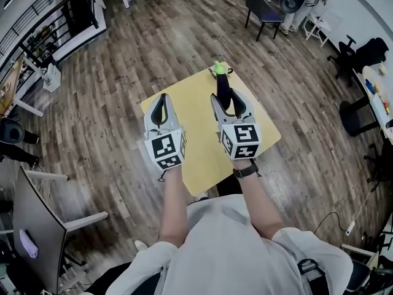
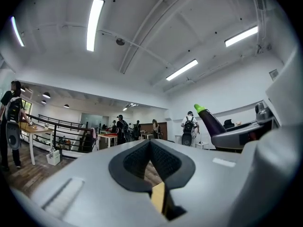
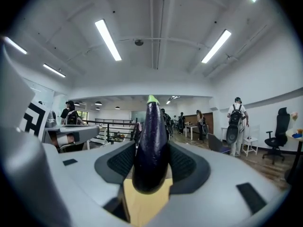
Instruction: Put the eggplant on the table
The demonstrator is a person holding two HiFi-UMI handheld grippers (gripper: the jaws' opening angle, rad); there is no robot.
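Note:
A dark purple eggplant (image 1: 222,86) with a green stem end stands between the pads of my right gripper (image 1: 226,96), which is shut on it above the far part of the small yellow table (image 1: 196,146). In the right gripper view the eggplant (image 3: 151,145) sticks out forward, stem end far, held by the gripper (image 3: 151,151), with the table (image 3: 142,205) below. My left gripper (image 1: 163,98) hovers beside it over the table's left part, shut and empty. In the left gripper view its jaws (image 2: 150,143) meet at the tips, and the eggplant (image 2: 211,122) shows at the right.
The table stands on a wooden floor (image 1: 123,85). A grey chair (image 1: 37,226) is at the near left, a dark chair (image 1: 264,8) at the far end, a black office chair (image 1: 359,54) and a white desk (image 1: 381,94) at the right. A railing (image 1: 37,29) runs along the left. People stand far off.

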